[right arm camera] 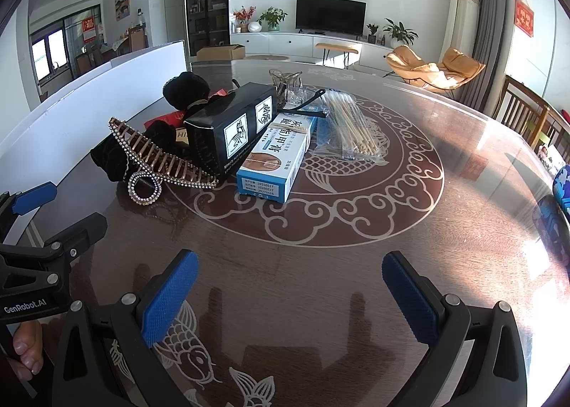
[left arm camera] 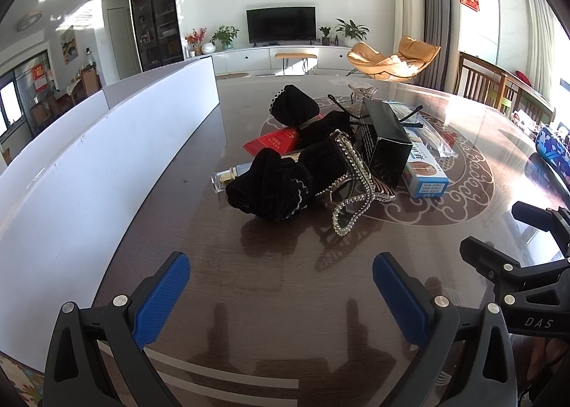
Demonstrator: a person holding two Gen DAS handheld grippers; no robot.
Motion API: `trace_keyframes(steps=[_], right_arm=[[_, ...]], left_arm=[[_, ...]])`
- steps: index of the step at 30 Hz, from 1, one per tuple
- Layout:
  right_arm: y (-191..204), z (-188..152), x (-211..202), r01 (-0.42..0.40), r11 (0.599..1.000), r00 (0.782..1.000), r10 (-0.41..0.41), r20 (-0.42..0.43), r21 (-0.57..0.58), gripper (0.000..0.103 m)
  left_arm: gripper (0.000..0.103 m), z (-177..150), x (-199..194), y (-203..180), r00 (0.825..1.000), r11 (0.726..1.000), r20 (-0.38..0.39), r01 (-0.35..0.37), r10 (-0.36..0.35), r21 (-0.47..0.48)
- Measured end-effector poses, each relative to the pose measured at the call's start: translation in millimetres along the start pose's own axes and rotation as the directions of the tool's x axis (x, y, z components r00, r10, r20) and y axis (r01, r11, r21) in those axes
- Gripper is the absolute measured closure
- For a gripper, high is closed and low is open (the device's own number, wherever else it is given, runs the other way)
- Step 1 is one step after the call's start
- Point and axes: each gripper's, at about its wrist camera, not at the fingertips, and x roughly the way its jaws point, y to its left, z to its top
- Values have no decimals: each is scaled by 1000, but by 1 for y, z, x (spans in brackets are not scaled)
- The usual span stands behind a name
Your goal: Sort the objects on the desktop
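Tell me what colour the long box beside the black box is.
Blue and white box, clearest in the right wrist view.

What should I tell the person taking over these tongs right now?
Left tongs: open, empty, low over the table.
Right tongs: open, empty, beside them.
Everything lies in one heap mid-table: black velvet pouches, rhinestone hair clip, black box, blue-and-white box, red packet, small glass bottle, bag of wooden sticks.
Done: nothing visibly sorted.
Left: separate the whole heap. The white bin on the left may be the destination.
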Motion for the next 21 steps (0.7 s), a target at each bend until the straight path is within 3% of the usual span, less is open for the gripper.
trace_keyframes(steps=[21], right_arm=[[0, 0, 0, -2, 1000, 1000, 2, 10, -1, 0]], left_arm=[[0, 0, 1, 0, 1000, 1000, 4, -6, 6, 12]])
